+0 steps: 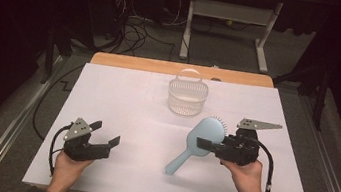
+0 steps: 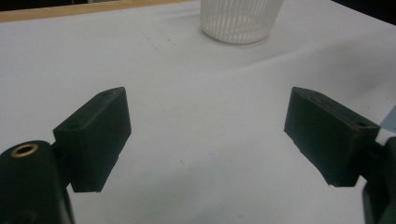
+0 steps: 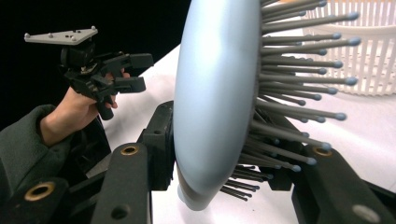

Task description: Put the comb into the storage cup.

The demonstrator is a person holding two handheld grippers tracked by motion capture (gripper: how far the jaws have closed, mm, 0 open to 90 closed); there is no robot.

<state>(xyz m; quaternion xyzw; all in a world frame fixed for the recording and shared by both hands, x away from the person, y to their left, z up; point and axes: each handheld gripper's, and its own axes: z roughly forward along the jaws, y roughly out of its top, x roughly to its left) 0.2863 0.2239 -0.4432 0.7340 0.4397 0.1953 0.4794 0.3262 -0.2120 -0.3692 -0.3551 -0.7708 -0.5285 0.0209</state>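
Hairbrush [image 1: 201, 139]: pale blue plastic; smooth oval head, tapering handle; grey bristles with small rounded blue tips, splayed outward from one face
Hold: right gripper [image 1: 205, 145] has its fingers clamped on the head, one on the smooth back, one among the bristles; handle slants down towards the desk [image 1: 123, 94]
Left gripper [image 1: 106, 134]: matte black blocky fingers wide apart, nothing between them, above bare white desk
Basket [image 1: 187, 93]: white slatted plastic, round, arched handle; beyond both pairs of fingers
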